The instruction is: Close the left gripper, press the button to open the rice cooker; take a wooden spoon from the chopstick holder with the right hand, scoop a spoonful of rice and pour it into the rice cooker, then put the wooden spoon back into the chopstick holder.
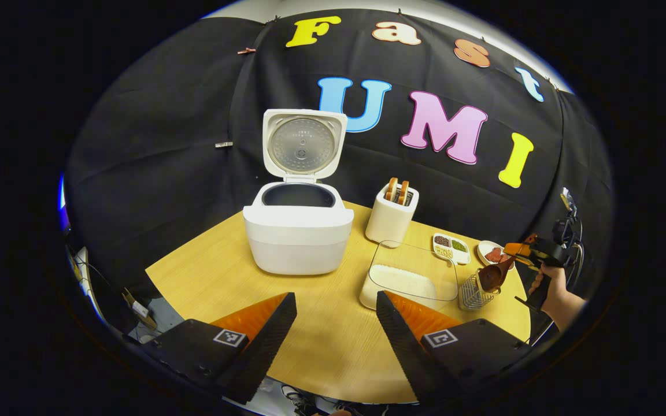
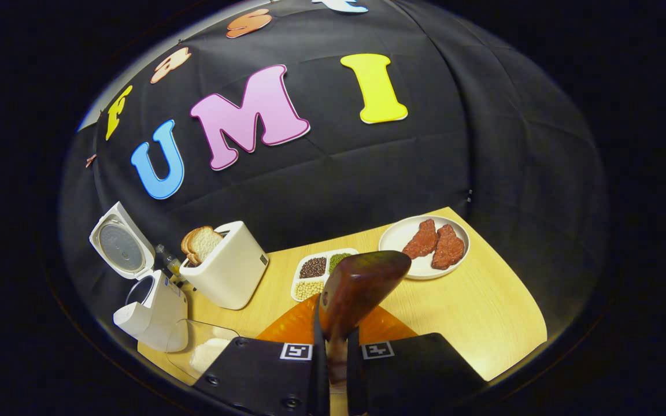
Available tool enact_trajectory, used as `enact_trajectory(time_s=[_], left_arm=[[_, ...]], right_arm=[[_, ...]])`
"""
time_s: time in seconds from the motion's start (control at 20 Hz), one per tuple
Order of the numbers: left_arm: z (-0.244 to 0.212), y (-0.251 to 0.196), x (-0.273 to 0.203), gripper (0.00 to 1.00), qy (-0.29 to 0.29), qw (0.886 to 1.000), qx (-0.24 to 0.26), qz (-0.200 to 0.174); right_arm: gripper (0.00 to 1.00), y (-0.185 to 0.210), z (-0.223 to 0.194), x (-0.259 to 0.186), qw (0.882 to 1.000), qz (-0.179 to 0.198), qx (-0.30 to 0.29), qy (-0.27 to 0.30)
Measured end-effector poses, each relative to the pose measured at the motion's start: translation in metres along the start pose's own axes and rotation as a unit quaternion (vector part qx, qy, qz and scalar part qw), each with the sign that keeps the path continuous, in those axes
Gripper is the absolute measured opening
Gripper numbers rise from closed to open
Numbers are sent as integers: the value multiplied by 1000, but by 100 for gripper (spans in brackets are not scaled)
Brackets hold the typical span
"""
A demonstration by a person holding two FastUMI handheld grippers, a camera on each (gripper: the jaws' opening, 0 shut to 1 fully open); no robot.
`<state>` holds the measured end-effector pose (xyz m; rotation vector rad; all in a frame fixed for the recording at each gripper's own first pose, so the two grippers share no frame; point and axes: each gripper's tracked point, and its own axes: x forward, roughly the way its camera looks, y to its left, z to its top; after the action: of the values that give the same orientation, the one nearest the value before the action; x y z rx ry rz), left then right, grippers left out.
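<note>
The white rice cooker [image 1: 298, 237] stands open near the table's far left, its lid [image 1: 304, 144] upright and its inner pot dark. My left gripper [image 1: 335, 297] hangs open over the table's front edge, holding nothing. At the right, my right gripper [image 1: 521, 251], held by a hand, is shut on the handle of a brown wooden spoon [image 1: 494, 274]; the spoon's bowl hangs just over the wire chopstick holder [image 1: 474, 292]. In the right gripper view the spoon [image 2: 362, 283] sticks out past my right gripper [image 2: 335, 335]. A clear container of white rice [image 1: 408, 277] lies between cooker and holder.
A white toaster [image 1: 392, 214] with bread slices stands behind the rice container. A divided dish of beans [image 2: 321, 271] and a plate of red meat pieces [image 2: 425, 245] sit at the table's back right. The wooden table [image 1: 333, 346] has a curved front edge.
</note>
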<state>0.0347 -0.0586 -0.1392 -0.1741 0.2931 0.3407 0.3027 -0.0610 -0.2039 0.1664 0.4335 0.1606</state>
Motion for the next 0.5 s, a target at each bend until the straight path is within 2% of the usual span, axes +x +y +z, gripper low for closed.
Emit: enact_trajectory(time_s=[0.05,0.1,0.4,0.45,0.5], left_arm=[[0,3,0,96,-2,1000,-2,0],[0,7,2,96,-3,1000,-4,0],[-1,29,8,96,-4,1000,-25,-11],[-2,34,10,96,-2,1000,-26,-13],[-1,38,12,96,-2,999,-29,-18]], right_arm=[[12,4,4,-4,1000,2,-5,-6],[16,10,9,-8,1000,4,-12,-10],[16,52,20,-35,998,22,-44,-25],[12,63,23,-39,998,26,-48,-29],[12,73,26,-43,998,29,-51,-33]])
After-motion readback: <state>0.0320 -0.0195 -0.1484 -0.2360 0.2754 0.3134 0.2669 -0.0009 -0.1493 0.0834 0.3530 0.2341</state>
